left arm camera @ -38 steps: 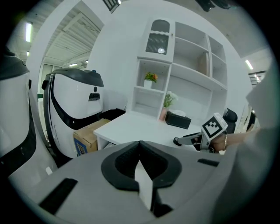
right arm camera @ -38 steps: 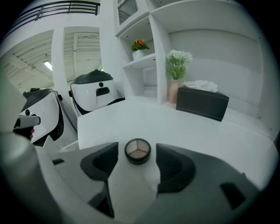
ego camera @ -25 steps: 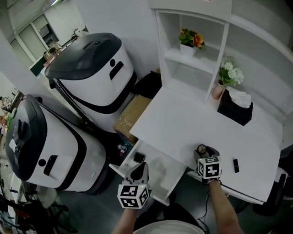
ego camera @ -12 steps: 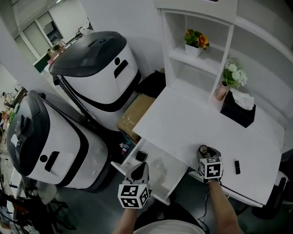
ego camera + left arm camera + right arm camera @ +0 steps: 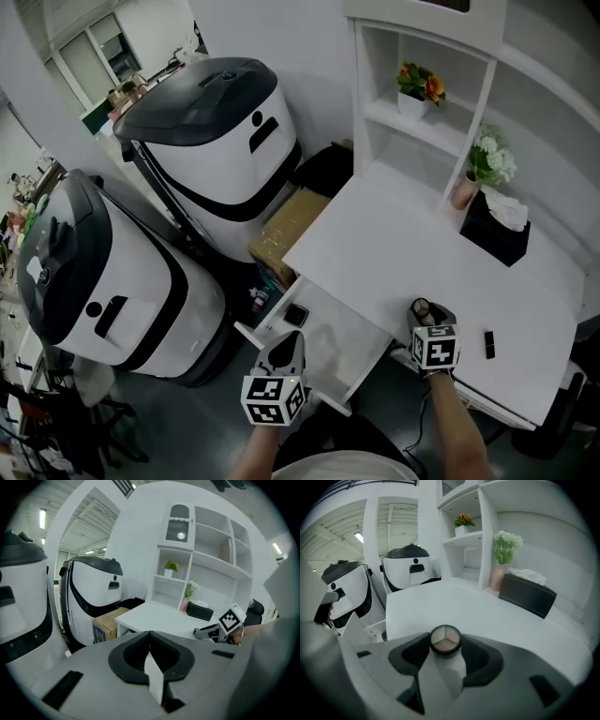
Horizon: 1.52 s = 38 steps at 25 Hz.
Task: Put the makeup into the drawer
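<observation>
**Right gripper closing on compact at table edge, drawer open**

Left gripper: jaws together, nothing between them. In the head view it hangs over the front edge of the open drawer. The drawer is pulled out from under the table, with a pale, mostly bare floor. A small dark square item lies in its far left corner; cannot tell what it is.

Right gripper: at the table's near edge, angled down. Its jaws are closing, and the round makeup compact sits between the tips with the pads touching both sides. The compact is lid-off or clear-topped, with three pans showing. It is on or just above the table top, not in the drawer.

A small black stick lies on the table just right of the right gripper, apart from it.

Farther back on the table, a black tissue box stands near the rear, and a pink vase of white flowers stands just beside it. On the white shelf unit behind is a pot of orange flowers.

Left of the table, a cardboard box is on the floor, with two big white-and-black machines beyond it.
</observation>
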Available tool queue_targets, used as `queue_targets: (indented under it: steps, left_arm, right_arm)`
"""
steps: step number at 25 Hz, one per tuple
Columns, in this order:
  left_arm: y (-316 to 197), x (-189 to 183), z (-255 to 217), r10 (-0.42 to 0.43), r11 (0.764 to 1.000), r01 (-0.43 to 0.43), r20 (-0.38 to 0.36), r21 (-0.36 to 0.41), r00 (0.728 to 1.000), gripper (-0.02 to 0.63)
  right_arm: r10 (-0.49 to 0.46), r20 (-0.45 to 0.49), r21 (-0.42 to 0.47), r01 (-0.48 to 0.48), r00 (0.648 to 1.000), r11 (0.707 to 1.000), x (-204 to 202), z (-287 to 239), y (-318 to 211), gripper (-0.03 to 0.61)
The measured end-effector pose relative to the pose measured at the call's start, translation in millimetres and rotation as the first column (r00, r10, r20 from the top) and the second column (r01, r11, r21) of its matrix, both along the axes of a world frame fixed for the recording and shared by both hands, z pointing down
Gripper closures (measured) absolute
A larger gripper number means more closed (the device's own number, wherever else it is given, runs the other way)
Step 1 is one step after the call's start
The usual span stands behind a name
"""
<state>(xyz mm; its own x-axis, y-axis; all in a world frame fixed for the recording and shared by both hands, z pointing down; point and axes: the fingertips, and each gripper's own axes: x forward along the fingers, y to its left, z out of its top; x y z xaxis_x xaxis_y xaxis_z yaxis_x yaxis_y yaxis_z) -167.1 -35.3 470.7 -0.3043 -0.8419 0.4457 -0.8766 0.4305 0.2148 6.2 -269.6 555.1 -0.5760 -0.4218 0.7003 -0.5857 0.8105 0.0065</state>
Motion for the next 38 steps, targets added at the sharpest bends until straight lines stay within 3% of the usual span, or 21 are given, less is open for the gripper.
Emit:
queue_targets:
  steps: [8,14,22,38]
  left_arm:
    - [22,-5,0,-0.042,0.999,0.042,0.001,0.006,0.999,0.612]
    - [44,-10,1,-0.092,0.996,0.092,-0.002,0.006,0.996,0.612]
    - [88,-22,8,-0.204,0.979,0.204,-0.014,-0.011,0.979,0.612]
    - [169,-42,36,-0.403,0.914,0.398,-0.045,-0.081,0.914,0.612]
  right_arm:
    - [-0.127,0.090,0.026,0.125,0.988,0.992,-36,-34,53,0.364]
    - [-0.283,0.128,0.001,0.285,0.951,0.958,-77,-35,112,0.364]
    - [-0.451,0.082,-0.046,0.456,0.889,0.889,-113,-6,169,0.365]
    - [-0.607,-0.064,-0.143,0.595,0.792,0.791,-160,88,214,0.365]
